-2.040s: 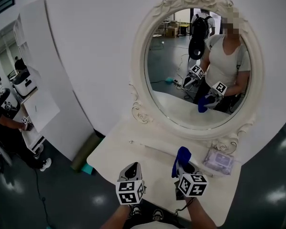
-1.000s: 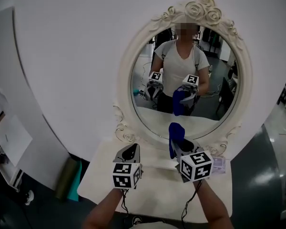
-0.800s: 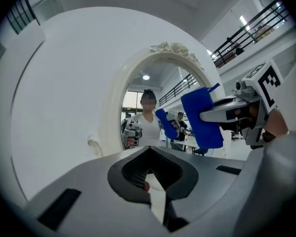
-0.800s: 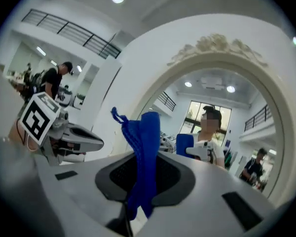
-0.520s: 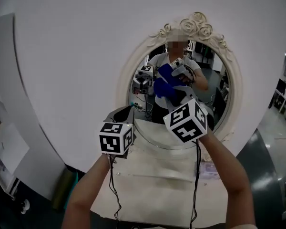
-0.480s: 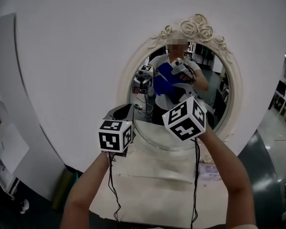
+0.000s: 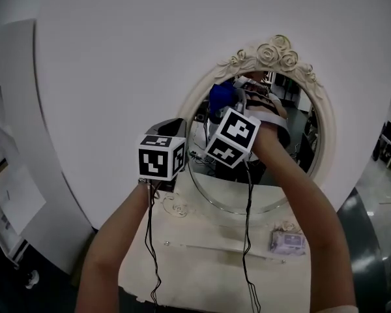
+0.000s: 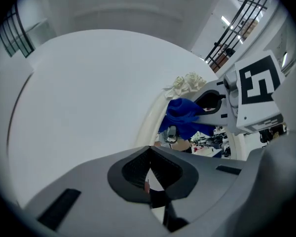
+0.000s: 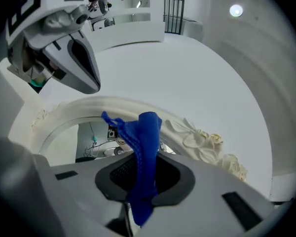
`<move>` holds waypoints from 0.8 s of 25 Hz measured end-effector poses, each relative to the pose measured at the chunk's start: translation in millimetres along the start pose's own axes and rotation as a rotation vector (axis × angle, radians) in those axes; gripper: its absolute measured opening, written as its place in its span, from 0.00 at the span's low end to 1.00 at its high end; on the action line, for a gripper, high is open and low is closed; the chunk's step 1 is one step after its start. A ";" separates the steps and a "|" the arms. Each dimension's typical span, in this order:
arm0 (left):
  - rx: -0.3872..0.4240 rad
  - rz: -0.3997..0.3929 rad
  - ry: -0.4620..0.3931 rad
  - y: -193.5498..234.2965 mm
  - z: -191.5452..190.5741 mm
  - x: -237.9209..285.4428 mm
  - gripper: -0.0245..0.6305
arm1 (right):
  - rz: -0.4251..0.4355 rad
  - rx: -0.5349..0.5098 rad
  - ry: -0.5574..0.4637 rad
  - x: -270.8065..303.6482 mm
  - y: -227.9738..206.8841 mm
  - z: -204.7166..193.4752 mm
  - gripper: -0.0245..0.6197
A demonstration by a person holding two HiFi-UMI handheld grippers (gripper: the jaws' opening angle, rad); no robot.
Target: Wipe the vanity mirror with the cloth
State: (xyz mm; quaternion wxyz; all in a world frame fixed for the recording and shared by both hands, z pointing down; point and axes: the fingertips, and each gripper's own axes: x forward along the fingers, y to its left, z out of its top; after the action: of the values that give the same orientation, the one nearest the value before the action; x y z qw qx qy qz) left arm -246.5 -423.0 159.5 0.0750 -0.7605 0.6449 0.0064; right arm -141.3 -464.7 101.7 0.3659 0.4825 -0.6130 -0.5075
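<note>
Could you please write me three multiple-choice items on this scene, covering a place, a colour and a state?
1. Where on the mirror does the cloth sit?
A upper left
B bottom edge
C right edge
2. What colour is the cloth?
A white
B blue
C red
3. How is the left claw?
A shut on the cloth
B wide open
C shut and empty

Answers:
1 A: the head view shows the cloth just under the frame's top left.
2 B: every view shows it blue.
3 C: the left gripper view shows its jaws together with nothing between them.
</note>
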 end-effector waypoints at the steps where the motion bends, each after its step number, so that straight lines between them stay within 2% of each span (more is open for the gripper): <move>1: -0.002 0.002 0.000 0.8 1.7 1.2 0.05 | 0.003 -0.009 0.012 3.8 1.4 0.0 0.15; 12: -0.021 0.025 0.026 9.9 -21.2 0.7 0.05 | 0.026 -0.043 0.039 15.6 26.7 7.7 0.15; 20: -0.068 0.041 0.069 15.6 -61.8 -10.5 0.05 | 0.075 -0.053 0.039 19.0 71.6 20.1 0.15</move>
State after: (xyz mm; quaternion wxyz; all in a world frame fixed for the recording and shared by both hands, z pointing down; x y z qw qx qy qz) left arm -268.9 -422.7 220.1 0.0266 -0.7490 0.6621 0.0036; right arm -181.1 -476.3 166.4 0.4092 0.4591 -0.6097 -0.5001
